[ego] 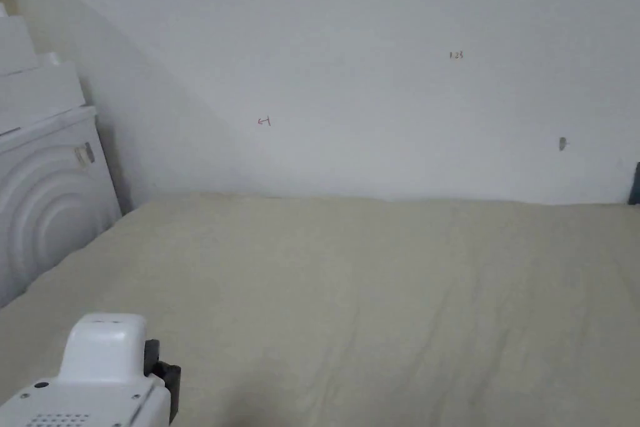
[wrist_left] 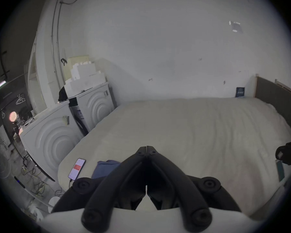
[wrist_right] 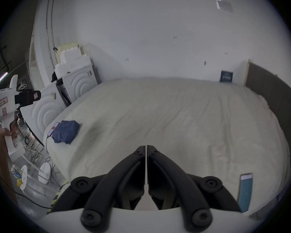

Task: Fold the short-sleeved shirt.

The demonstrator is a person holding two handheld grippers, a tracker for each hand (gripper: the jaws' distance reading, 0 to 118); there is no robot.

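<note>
Cream bed [wrist_right: 158, 119] broad and bare mid-surface, folded navy shirt [wrist_right: 65, 134] by its left edge beside phone [wrist_right: 52, 128], left tool [wrist_left: 146, 147] and right tool [wrist_right: 146, 146] both closed, empty, white wall [ego: 375, 72] behind

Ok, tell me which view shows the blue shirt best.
The right gripper view. There the blue shirt lies bunched at the bed's near-left corner beside a phone, with its whole outline visible. In the left gripper view, the shut left hand-held gripper hides part of it. The head view looks across bare sheet.

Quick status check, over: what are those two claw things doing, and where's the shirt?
Left gripper and right gripper shut, empty, above bed. Blue shirt bunched near bed corner, untouched. Phone beside it.
</note>
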